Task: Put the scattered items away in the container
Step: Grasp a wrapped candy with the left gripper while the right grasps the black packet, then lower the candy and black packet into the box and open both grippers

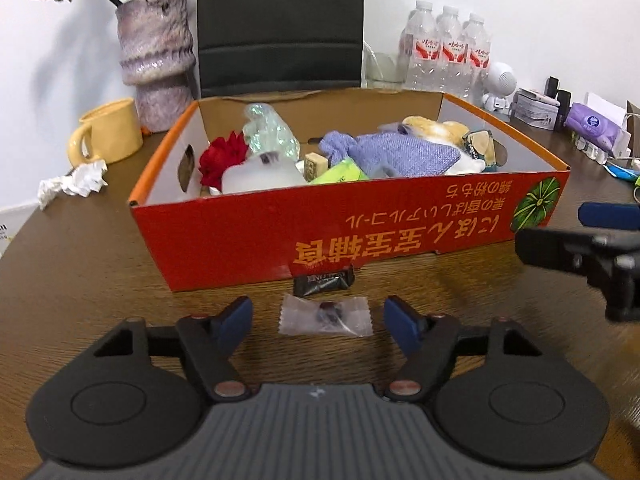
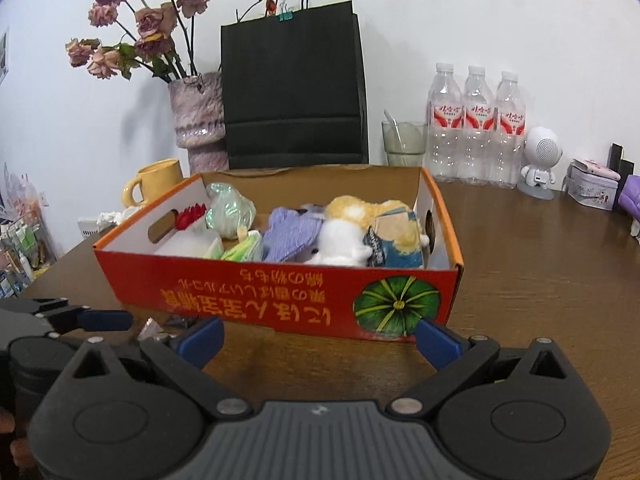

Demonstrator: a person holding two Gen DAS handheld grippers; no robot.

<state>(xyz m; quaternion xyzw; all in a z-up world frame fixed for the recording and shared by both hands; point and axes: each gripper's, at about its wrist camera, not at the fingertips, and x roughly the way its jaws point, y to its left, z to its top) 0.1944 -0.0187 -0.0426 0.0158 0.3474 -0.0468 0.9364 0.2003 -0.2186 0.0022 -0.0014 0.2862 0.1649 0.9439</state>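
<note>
Left gripper (image 1: 319, 316) spread wide, nothing grasped; clear sachet (image 1: 326, 315) seen flat on desk (image 1: 100, 264) between its blue fingertips (image 1: 236, 312), touching neither. Black packet (image 1: 322, 280) lying just beyond, against red box (image 1: 352, 236). Box seen filled with toys, cloth. Right gripper (image 2: 319, 336) likewise spread, empty, facing box front.

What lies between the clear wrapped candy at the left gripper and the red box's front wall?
In the left wrist view, a small black packet lies on the table between the clear wrapped candy and the red box, touching or nearly touching the wall.
</note>
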